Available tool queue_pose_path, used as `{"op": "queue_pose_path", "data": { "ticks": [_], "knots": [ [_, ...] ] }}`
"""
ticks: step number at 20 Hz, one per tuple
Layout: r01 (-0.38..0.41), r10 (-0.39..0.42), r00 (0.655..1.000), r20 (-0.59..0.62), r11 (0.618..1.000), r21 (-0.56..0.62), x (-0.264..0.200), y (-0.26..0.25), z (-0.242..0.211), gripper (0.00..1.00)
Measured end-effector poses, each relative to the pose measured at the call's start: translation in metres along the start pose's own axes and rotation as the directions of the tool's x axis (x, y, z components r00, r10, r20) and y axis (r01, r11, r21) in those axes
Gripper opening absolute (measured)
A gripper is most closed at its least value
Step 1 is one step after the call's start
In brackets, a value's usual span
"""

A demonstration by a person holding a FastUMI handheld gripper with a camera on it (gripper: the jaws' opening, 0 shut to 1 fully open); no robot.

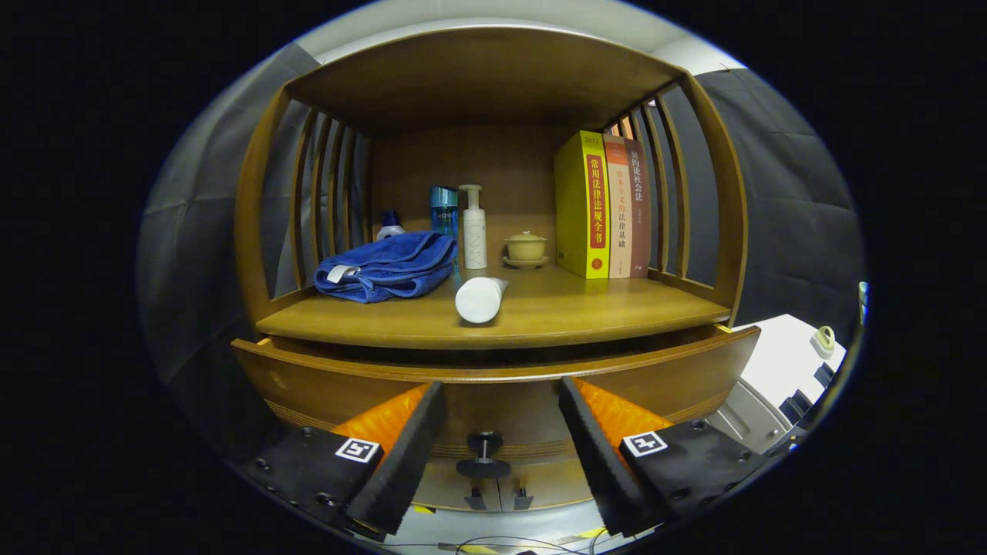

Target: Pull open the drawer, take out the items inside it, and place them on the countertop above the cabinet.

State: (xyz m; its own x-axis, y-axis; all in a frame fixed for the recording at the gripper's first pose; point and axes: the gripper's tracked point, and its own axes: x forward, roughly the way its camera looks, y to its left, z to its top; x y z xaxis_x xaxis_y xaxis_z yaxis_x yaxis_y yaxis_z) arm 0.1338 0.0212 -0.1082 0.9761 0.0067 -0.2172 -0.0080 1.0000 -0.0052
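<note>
Wooden cabinet | drawer slightly ajar, dark knob | gripper jaws wide, straddling knob, untouched

The drawer beyond the spread fingers hides its inside behind its own front. Further ahead, a folded blue towel covers most of a small bottle.

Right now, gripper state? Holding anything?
Gripper: open, holding nothing; fingers spread either side of the drawer knob, which sits between them untouched.
</note>
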Motion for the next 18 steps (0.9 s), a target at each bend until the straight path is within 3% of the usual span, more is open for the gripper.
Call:
{"op": "queue_pose_path", "data": {
  "ticks": [15, 18],
  "knots": [
    [-0.009, 0.011, 0.998, 0.058, 0.999, -0.044, 0.03, -0.002, 0.007, 0.98],
    [-0.003, 0.004, 1.0, 0.015, 0.998, -0.064, 0.026, -0.006, 0.004, 0.98]
  ]
}}
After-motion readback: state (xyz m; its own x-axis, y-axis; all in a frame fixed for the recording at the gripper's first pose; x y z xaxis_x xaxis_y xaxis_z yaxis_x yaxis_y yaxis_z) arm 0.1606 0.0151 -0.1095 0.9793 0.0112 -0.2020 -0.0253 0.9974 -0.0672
